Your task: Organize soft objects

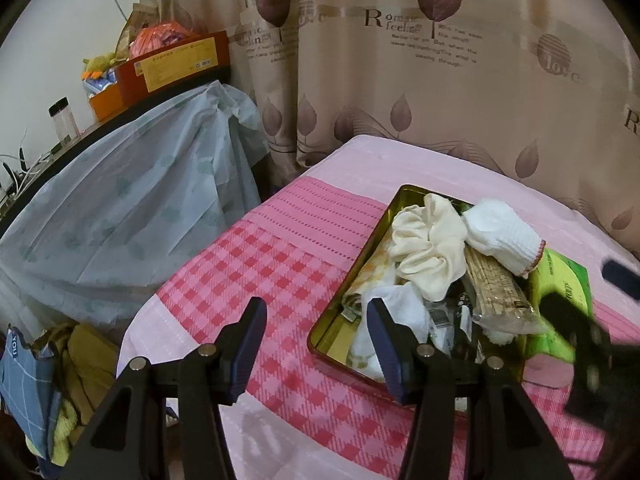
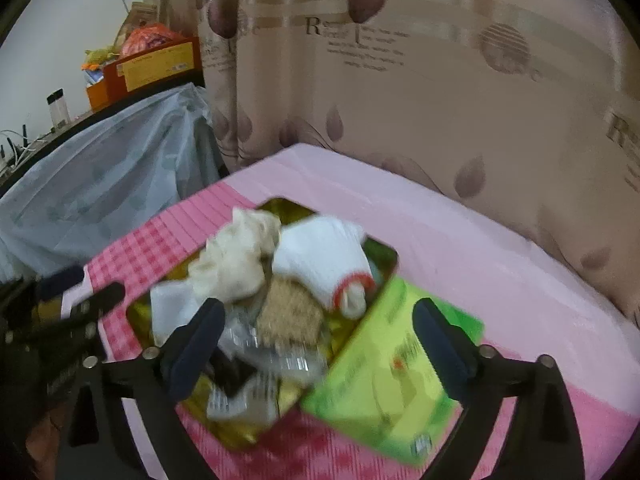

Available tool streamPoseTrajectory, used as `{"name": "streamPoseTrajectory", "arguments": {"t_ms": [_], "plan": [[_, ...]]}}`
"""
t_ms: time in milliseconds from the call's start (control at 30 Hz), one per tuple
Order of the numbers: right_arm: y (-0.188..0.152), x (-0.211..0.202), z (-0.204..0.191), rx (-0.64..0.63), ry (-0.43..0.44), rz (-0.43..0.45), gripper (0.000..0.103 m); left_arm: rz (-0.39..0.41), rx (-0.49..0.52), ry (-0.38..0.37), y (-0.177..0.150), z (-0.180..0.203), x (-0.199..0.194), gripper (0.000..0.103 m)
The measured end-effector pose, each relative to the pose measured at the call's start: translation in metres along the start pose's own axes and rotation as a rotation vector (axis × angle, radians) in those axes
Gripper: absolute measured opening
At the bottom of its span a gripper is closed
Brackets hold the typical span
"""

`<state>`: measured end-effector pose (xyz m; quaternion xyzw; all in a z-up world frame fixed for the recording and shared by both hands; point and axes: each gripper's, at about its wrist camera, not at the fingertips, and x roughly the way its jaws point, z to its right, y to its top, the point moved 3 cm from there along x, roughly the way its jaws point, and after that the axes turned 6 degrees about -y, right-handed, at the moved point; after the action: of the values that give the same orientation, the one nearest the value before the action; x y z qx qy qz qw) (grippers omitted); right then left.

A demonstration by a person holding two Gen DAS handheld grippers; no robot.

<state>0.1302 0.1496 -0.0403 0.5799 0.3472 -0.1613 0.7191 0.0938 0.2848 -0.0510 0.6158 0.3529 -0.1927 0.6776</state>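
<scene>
A gold tin tray (image 1: 326, 330) sits on the pink checked bed cover, piled with soft things: a cream scrunchie (image 1: 430, 246), a white knit glove (image 1: 502, 234) with a red cuff, another white cloth (image 1: 394, 310) and a clear packet of brown sticks (image 1: 496, 292). My left gripper (image 1: 316, 312) is open and empty, its right finger over the tray's near left edge. My right gripper (image 2: 318, 316) is open and empty, hovering over the tray (image 2: 386, 256) and the green box (image 2: 384, 376). The scrunchie (image 2: 236, 256) and glove (image 2: 324, 258) lie just beyond it. The view is blurred.
A green box (image 1: 560, 280) lies against the tray's right side. A patterned curtain (image 1: 400, 80) hangs behind the bed. At left stands a table under a pale blue cover (image 1: 140, 200) with orange boxes (image 1: 172, 68) and a jar (image 1: 64, 118). Clothes (image 1: 60, 380) are piled by the bed.
</scene>
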Motion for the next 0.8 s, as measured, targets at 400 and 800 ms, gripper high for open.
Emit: {"name": "streamPoseTrajectory", "arguments": {"t_ms": [400,800], "plan": [[-0.058,-0.034,0.001,0.068,-0.109,-0.041,0.101,0.008,0.069,-0.031,-0.005,0.023,-0.009,0.053],[-0.066,-0.036,-0.010,0.062,-0.090,-0.051,0.101,0.007,0.078,-0.036,-0.006,0.027,-0.009,0.053]]}}
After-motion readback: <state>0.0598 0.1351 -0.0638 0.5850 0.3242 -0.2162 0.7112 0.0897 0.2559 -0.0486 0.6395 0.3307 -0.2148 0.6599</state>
